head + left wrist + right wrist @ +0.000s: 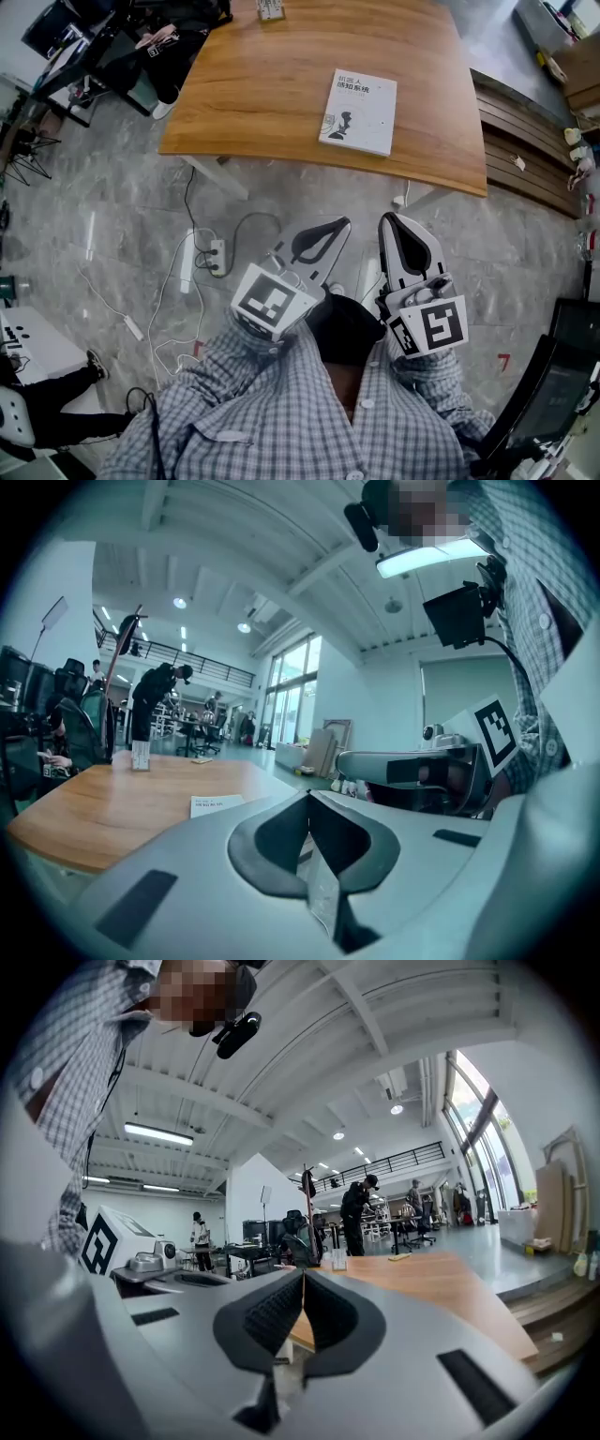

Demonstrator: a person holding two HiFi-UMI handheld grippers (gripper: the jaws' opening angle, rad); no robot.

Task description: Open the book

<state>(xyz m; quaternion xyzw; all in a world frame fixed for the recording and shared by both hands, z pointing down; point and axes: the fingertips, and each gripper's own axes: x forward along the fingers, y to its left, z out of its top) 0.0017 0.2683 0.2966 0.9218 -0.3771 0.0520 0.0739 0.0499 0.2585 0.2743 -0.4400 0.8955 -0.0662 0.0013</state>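
Book lies closed, flat, cover up, on the wooden counter, upper ctr-right of the head view, nr the counter's near edge and toward its right end; nothing touches it. Left tool sits lower ctr of that frame w/ the right tool just beside it on the right. Both hang over the grey floor, short of the counter edge and well apart from the book, tips aimed toward the counter. Left gripper view: the left tool's jaws are pressed together, dark pads meeting in one line, nothing btwn them; the book shows small beyond, mid-left of frame, on the counter top, and the right tool's body crosses at mid-right. Right gripper view: the right tool's jaws are likewise pressed together w/ nothing pinched, the counter stretching off to the right behind them. In the head view each tool carries its marker cube, left and right, close to the person's checked shirt at the bottom. A power strip w/ white cables lies on the floor, left of the tools, below the counter edge.
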